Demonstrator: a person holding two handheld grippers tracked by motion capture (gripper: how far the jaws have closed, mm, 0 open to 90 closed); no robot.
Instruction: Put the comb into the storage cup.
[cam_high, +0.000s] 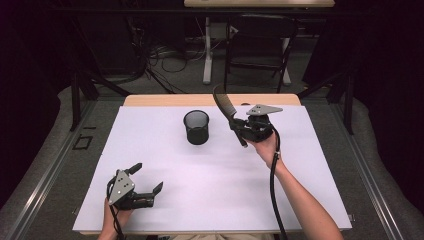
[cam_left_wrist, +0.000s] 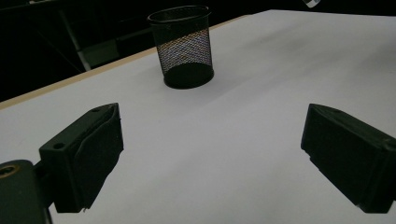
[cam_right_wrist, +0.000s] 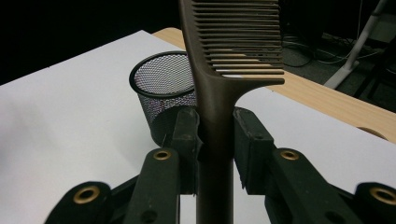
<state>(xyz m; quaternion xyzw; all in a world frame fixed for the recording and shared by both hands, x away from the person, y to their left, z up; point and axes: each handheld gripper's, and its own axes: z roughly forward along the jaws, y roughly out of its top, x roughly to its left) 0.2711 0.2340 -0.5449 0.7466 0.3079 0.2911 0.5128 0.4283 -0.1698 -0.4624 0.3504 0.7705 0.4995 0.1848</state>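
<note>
A dark brown comb (cam_right_wrist: 219, 88) stands upright between the jaws of my right gripper (cam_right_wrist: 215, 135), which is shut on its handle, teeth end up. In the high view the comb (cam_high: 225, 107) rises from that gripper (cam_high: 239, 126) just right of a black mesh cup (cam_high: 196, 127) standing upright mid-table. The cup (cam_right_wrist: 163, 79) sits just behind the comb in the right gripper view. My left gripper (cam_high: 147, 179) rests near the table's front left, open and holding nothing. Its view looks across the white sheet at the cup (cam_left_wrist: 183, 46), between its fingers (cam_left_wrist: 88, 154).
A white sheet (cam_high: 210, 200) covers the table, with a wooden edge (cam_high: 165, 100) showing at the back. Beyond the table are a dark chair (cam_high: 260, 45), a white desk leg (cam_high: 207, 50) and tangled cables on the floor.
</note>
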